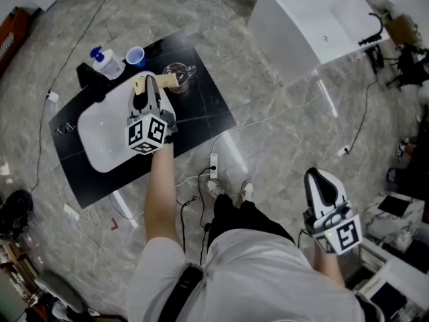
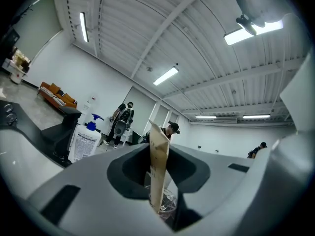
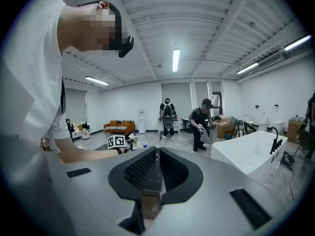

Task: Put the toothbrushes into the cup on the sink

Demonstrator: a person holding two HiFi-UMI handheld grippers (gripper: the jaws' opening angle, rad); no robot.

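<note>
A tan toothbrush package (image 1: 165,81) is pinched in my left gripper (image 1: 151,83), which is shut on it above the black counter (image 1: 204,109). The package hangs just left of the clear glass cup (image 1: 181,72). In the left gripper view the package (image 2: 159,146) stands upright between the jaws of the left gripper (image 2: 158,181), with the glass cup (image 2: 168,204) right below its lower end. My right gripper (image 1: 315,178) is far off at the lower right beside my body. The right gripper (image 3: 156,157) is shut with nothing in it.
A white sink basin (image 1: 100,126) is set in the counter. A soap pump bottle (image 1: 107,64) and a small blue cup (image 1: 135,56) stand at the back. A white bathtub (image 1: 315,25) is on the floor to the right. Cables and a power strip (image 1: 213,164) lie by the counter.
</note>
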